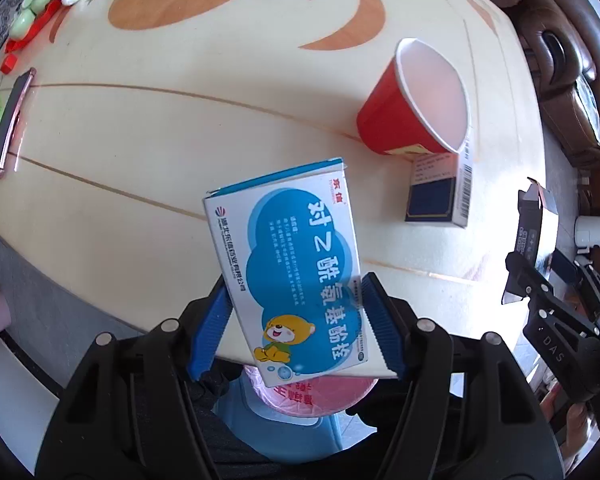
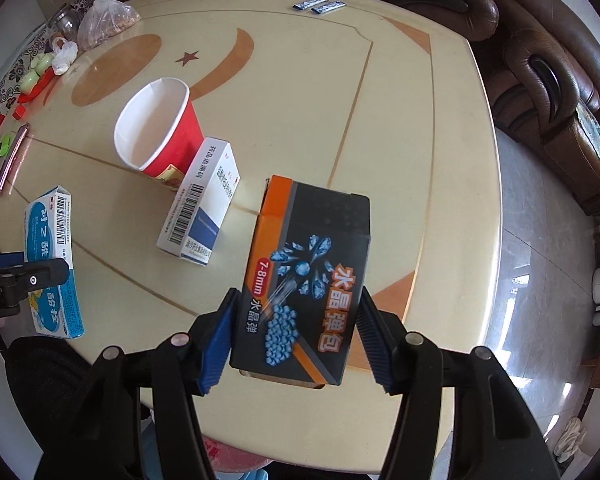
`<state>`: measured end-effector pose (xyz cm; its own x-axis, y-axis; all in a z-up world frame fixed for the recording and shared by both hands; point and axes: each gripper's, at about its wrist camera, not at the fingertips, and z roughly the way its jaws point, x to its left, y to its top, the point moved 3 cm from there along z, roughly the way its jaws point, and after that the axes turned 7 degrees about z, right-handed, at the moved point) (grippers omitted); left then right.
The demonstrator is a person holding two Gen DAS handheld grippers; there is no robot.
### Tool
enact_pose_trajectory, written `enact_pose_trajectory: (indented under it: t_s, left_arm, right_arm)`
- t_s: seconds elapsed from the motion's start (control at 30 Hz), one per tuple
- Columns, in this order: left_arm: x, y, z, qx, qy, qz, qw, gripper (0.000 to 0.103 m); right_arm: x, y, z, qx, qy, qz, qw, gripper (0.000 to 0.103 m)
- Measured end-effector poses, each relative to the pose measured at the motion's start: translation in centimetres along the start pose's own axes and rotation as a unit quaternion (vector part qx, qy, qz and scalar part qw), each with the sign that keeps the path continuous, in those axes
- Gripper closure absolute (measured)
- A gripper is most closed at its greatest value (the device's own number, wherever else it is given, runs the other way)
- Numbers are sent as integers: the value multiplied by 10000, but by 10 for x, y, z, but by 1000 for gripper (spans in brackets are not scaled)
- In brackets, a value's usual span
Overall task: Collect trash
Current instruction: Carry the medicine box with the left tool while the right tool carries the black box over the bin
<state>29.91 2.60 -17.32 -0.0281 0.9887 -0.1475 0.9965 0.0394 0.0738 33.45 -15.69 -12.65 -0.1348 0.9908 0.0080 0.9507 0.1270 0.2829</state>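
Cream lacquered round surface [image 2: 300, 120] with orange moon, star and circle inlays; brown leather seating behind it.

Left gripper [image 1: 295, 332]: jaws closed on a white-and-blue cardboard medicine box [image 1: 291, 272] with a cartoon bear, pinched across its lower half. Box is lifted clear of the surface and tilted, top flap slightly open. A pink-lined bin [image 1: 312, 396] shows just beneath it, past the surface edge; judged to be the drop point, which would explain the hold over the edge.

Right gripper [image 2: 295, 348]: jaws closed on a black-and-orange cardboard box printed with blue crystal beads [image 2: 308, 280]. Box held near the near edge, far end flap open, apparently empty and light.

Remaining on the surface: red paper cup lying on its side [image 2: 159, 128], mouth white inside, touching a white-and-navy carton with a barcode [image 2: 199, 216]. Both likely trash still to collect.

Far off: two small blue sachets [image 2: 320, 4], a clear plastic bag [image 2: 103, 20], a phone [image 2: 11, 160] at the left edge.
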Motion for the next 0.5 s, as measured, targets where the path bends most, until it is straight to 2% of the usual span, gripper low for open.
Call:
enact_pose_trajectory:
  t_s: [0.07, 0.17, 0.27, 0.5]
  left_arm:
    - [-10, -8, -6, -141, -12, 227, 9996, 39]
    - [-26, -12, -41, -319, 19, 555, 9979, 39]
    - [-25, -19, -71, -499, 32, 764, 9958, 39]
    - [-39, -61, -82, -782, -27, 1146, 9903, 39]
  right_arm:
    - [-10, -5, -14, -95, 65, -46, 9999, 47]
    - [-8, -19, -36, -276, 107, -163, 9994, 47]
    - [0, -41, -58, -437, 158, -280, 9985, 47]
    - [14, -79, -95, -688, 309, -468, 9961, 47]
